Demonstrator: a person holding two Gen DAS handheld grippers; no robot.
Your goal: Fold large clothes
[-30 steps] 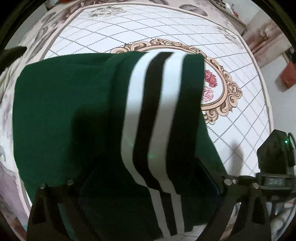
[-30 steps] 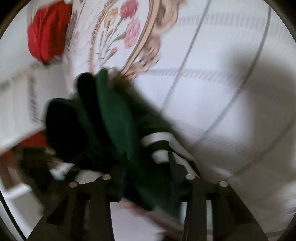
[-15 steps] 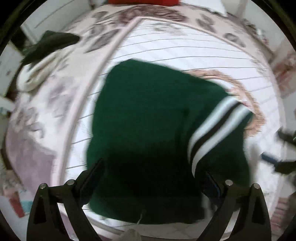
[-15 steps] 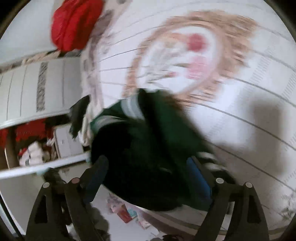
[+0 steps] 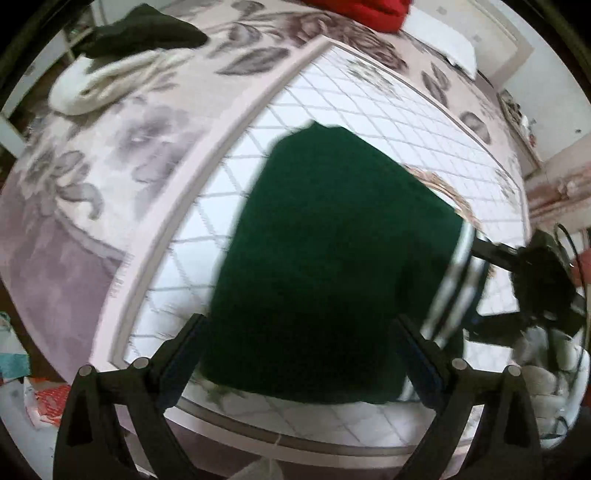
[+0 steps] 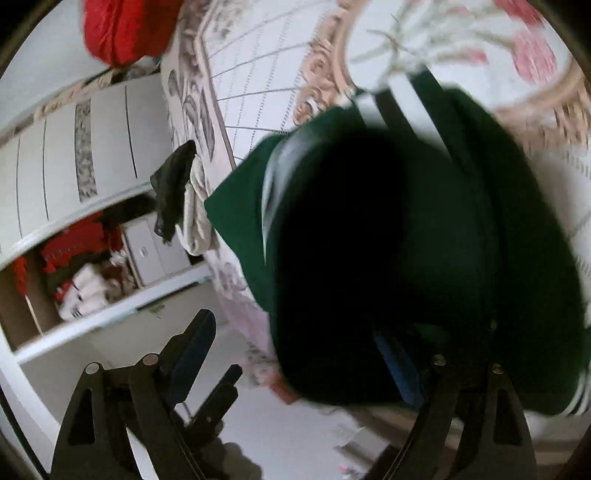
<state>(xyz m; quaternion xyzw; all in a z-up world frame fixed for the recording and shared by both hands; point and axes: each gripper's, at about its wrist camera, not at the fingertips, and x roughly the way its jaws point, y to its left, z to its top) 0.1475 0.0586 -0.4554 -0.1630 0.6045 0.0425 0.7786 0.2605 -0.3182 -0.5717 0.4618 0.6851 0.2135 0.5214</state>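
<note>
I can read no text, label, brand, number or sign in front of my two tools. The pictures are blurred, and the small printed things on the floor are too unclear to read.

The right hand-held gripper (image 6: 295,354) stands wide apart over a folded green garment (image 6: 424,240) with white stripes, lying on a patterned bed (image 6: 258,74). Nothing is pinched between its fingers. A red bundle (image 6: 125,29) sits at the bed's far corner.
</note>
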